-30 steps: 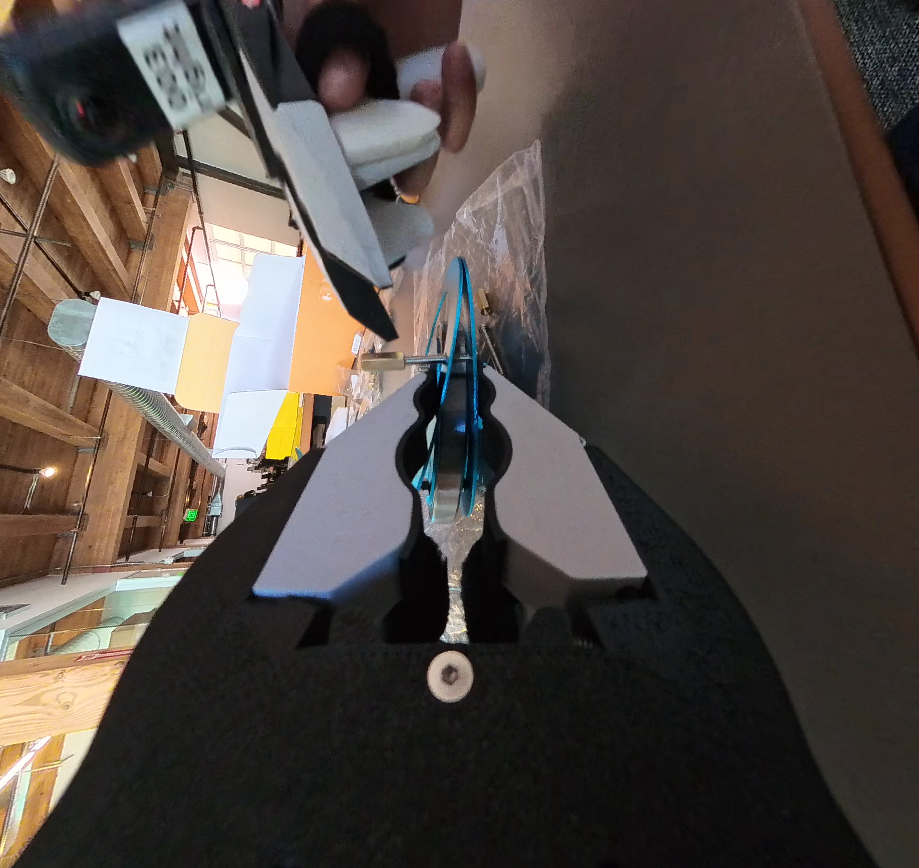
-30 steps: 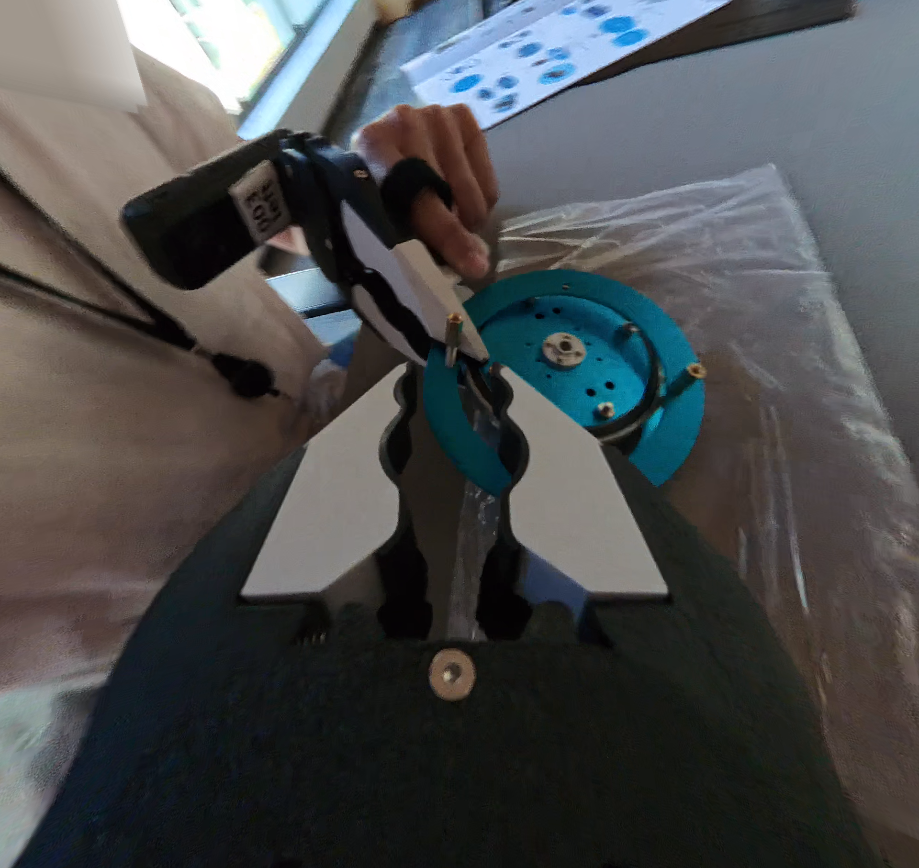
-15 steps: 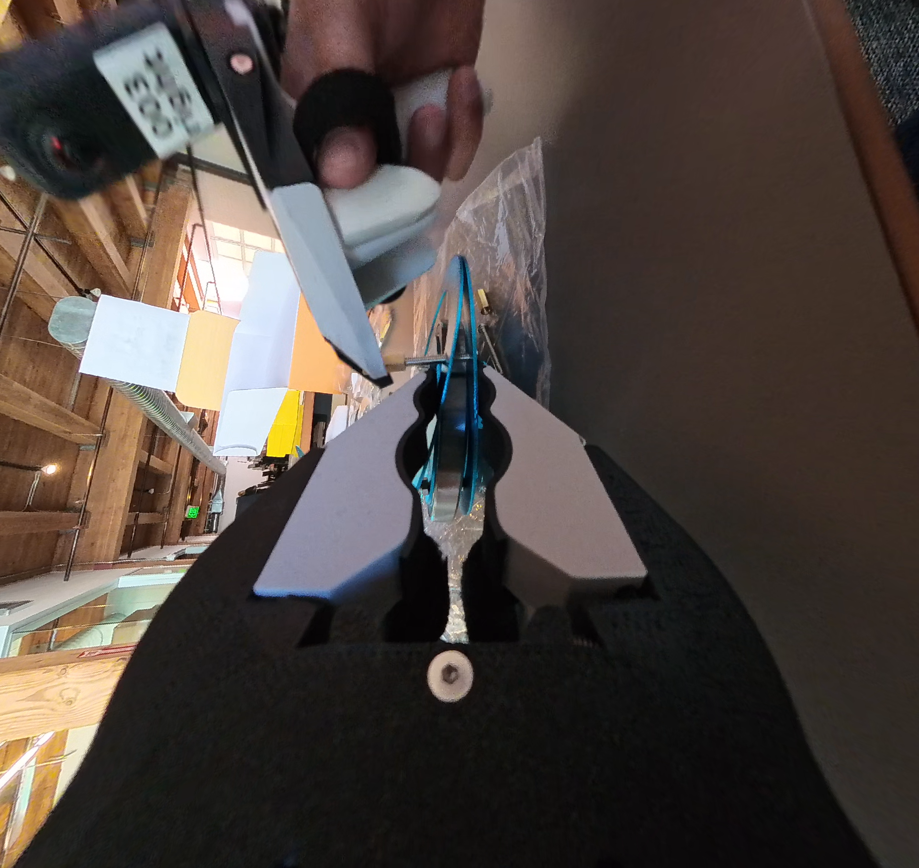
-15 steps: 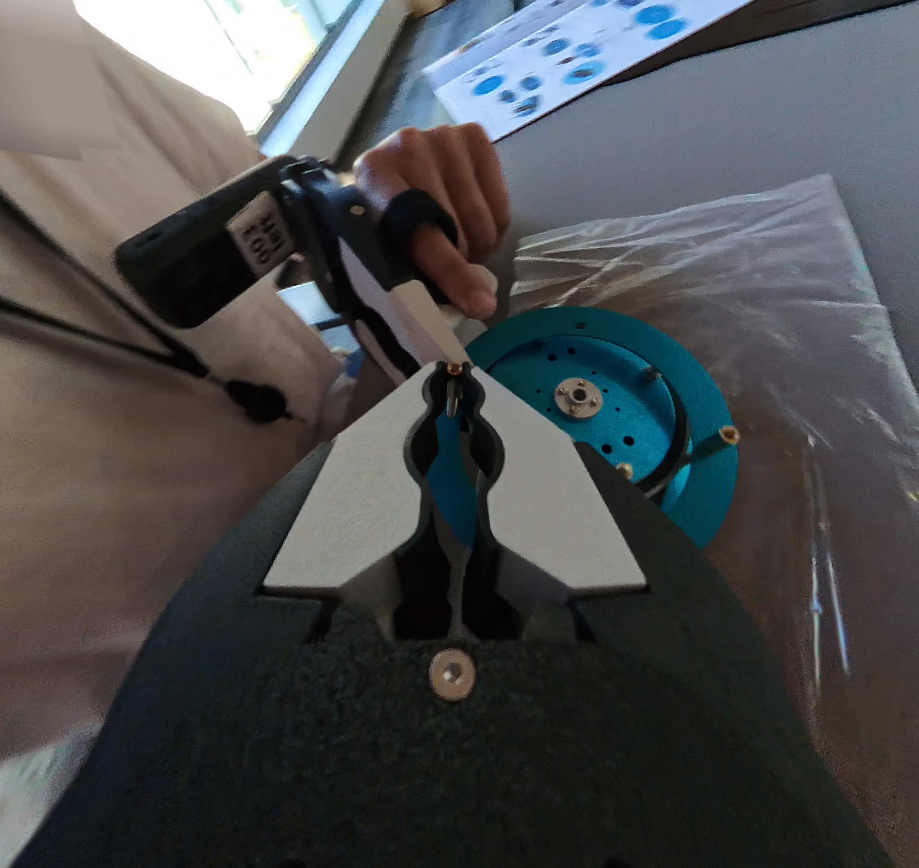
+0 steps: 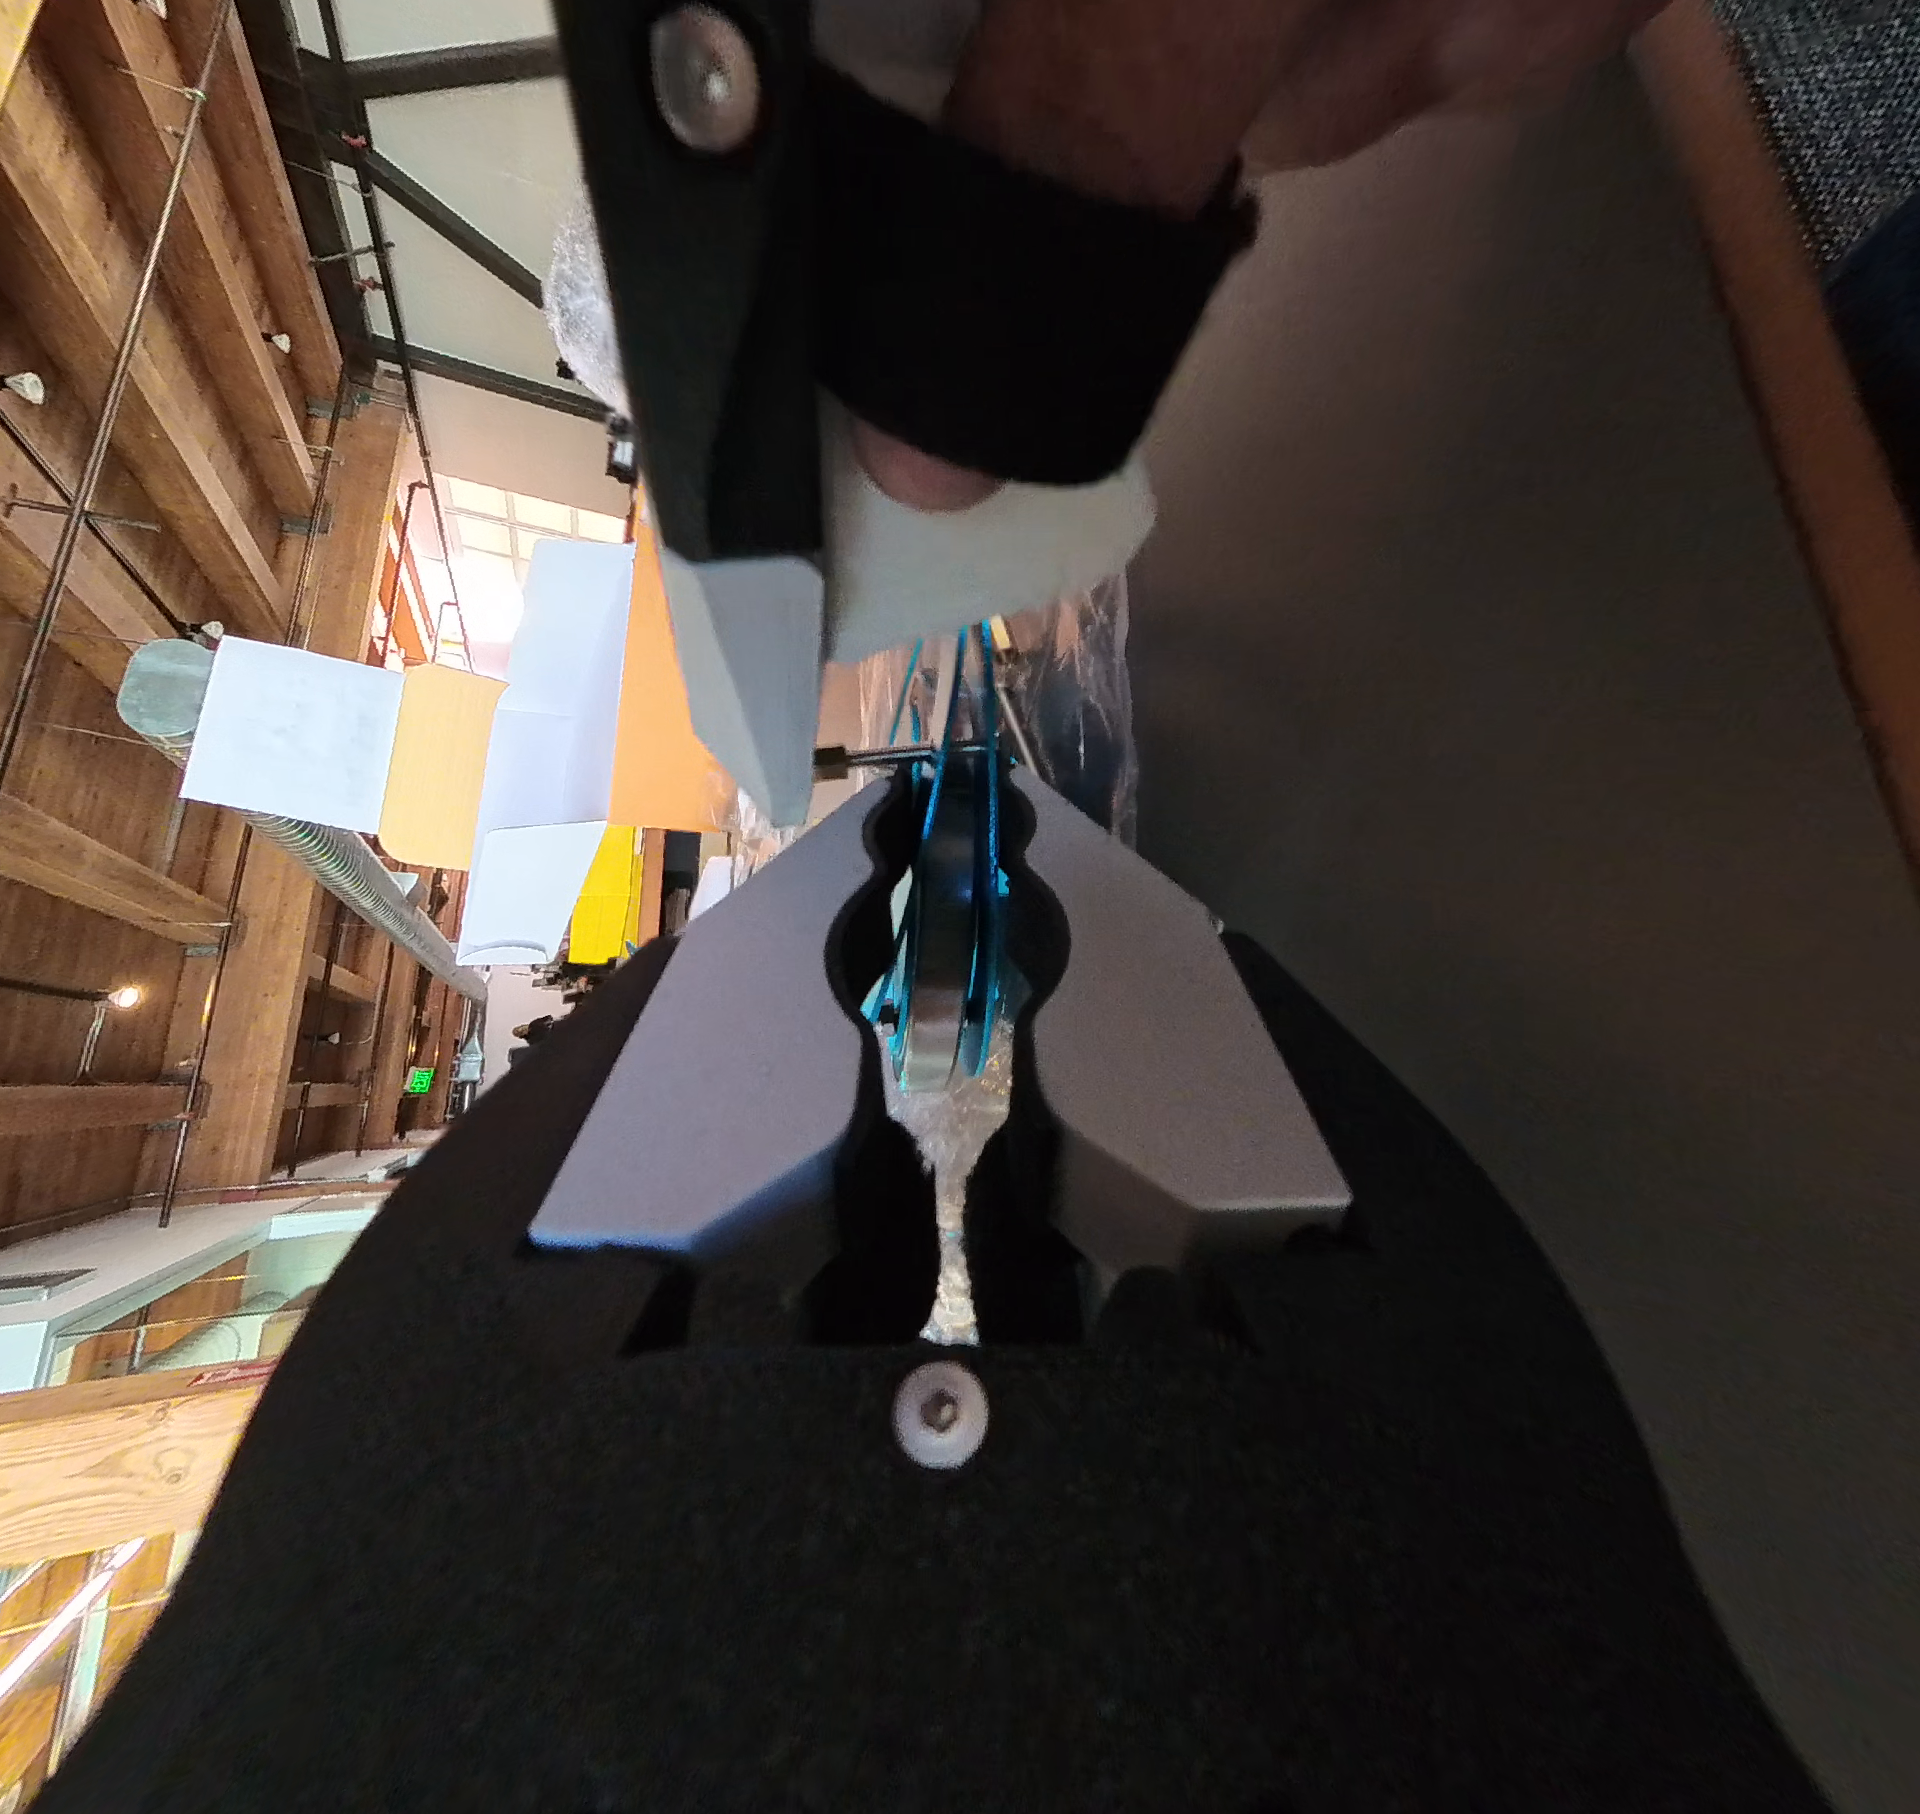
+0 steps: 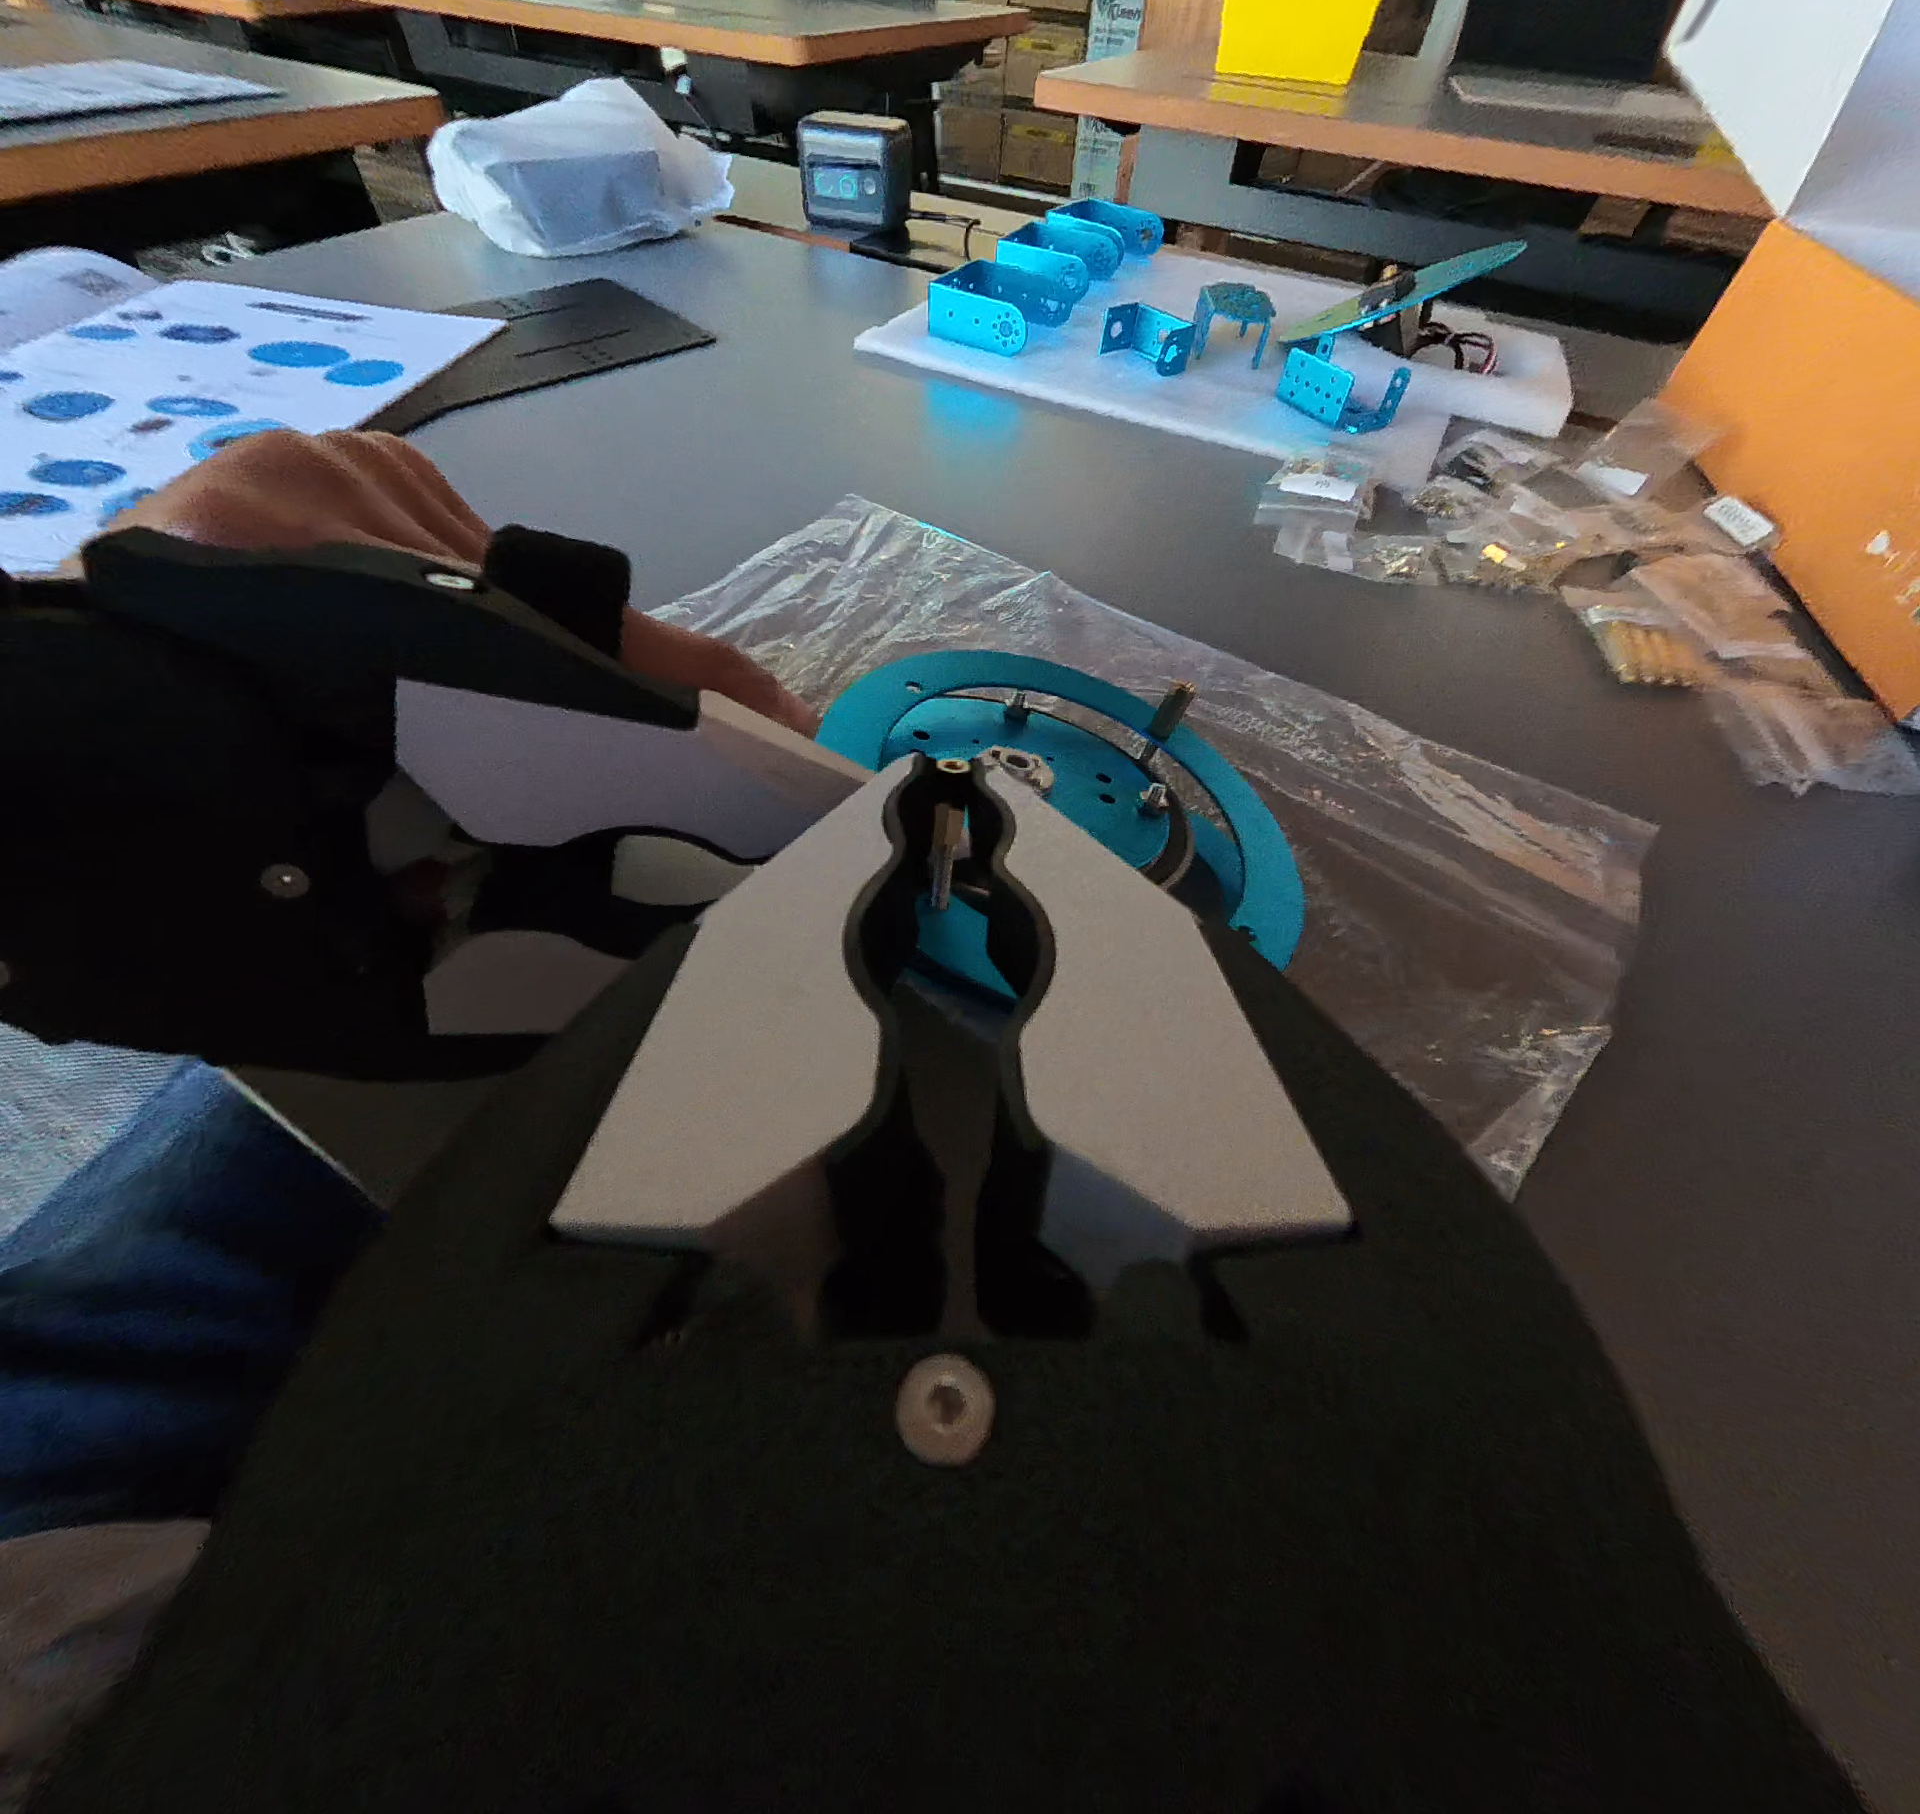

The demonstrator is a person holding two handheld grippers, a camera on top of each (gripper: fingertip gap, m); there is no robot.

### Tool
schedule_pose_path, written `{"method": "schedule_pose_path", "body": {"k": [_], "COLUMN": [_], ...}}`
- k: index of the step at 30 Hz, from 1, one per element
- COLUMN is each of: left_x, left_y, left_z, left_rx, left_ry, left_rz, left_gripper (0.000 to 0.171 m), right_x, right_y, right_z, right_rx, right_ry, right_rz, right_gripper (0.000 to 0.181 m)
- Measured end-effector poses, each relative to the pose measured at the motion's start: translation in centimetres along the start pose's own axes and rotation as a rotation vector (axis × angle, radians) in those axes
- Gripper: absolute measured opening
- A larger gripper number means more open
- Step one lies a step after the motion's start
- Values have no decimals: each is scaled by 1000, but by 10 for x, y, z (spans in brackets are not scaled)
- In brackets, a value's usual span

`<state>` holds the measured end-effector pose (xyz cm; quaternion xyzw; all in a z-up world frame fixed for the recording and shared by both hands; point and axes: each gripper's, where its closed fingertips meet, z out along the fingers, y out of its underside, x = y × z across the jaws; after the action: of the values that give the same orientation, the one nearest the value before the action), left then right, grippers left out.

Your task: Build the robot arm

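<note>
My left gripper (image 5: 951, 798) is shut on the rim of a blue metal disc (image 5: 951, 891), with the clear plastic bag (image 5: 1081, 725) pinched under it. In the right wrist view the disc (image 6: 1236, 860) lies on the bag (image 6: 1403, 829) on the dark table, with several short standoffs standing on it. My right gripper (image 6: 948, 777) is shut on one standoff (image 6: 943, 834) at the disc's near rim. The left gripper's white finger (image 6: 582, 777) comes in from the left, held by a hand. In the left wrist view the right gripper's finger (image 5: 748, 684) touches the standoff (image 5: 883, 754).
A white foam sheet (image 6: 1195, 393) with several blue brackets lies at the back. Small bags of hardware (image 6: 1507, 538) and an orange and white box (image 6: 1818, 414) are at the right. A printed sheet (image 6: 208, 362) and a black plate (image 6: 561, 341) lie at the left.
The right gripper has swung round and come much closer to the left one, staying shut at the standoff. Its view now faces across the table. The left gripper has not moved.
</note>
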<state>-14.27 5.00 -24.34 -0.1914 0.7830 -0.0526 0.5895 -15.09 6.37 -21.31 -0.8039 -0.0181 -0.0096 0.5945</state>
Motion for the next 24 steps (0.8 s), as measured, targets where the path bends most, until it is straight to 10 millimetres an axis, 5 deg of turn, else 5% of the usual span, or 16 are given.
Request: {"method": "schedule_pose_path", "body": {"k": [6,10,15,19,24], "left_x": [-1,-1,-1,-1,-2], "left_y": [-1,-1,0,0,0], "left_z": [0,0,1,1,2], "left_rx": [6,8,13,14,14], "left_ry": [1,2,4,4,5], "left_rz": [-4,-11,-12,-18,-31], "left_gripper": [15,15,15,15,15], "right_x": [10,2,-13,-18,-17], "right_y": [-17,9,-2,-3,-3], "right_z": [-14,-18,-10,-1,6], "right_rx": [23,-188,-188,-242,-244], "right_ry": [-387,-837,-1182,-1271,-1090], "right_rz": [-63,-7,83,25,11], "right_gripper": [19,38,22,13,5]}}
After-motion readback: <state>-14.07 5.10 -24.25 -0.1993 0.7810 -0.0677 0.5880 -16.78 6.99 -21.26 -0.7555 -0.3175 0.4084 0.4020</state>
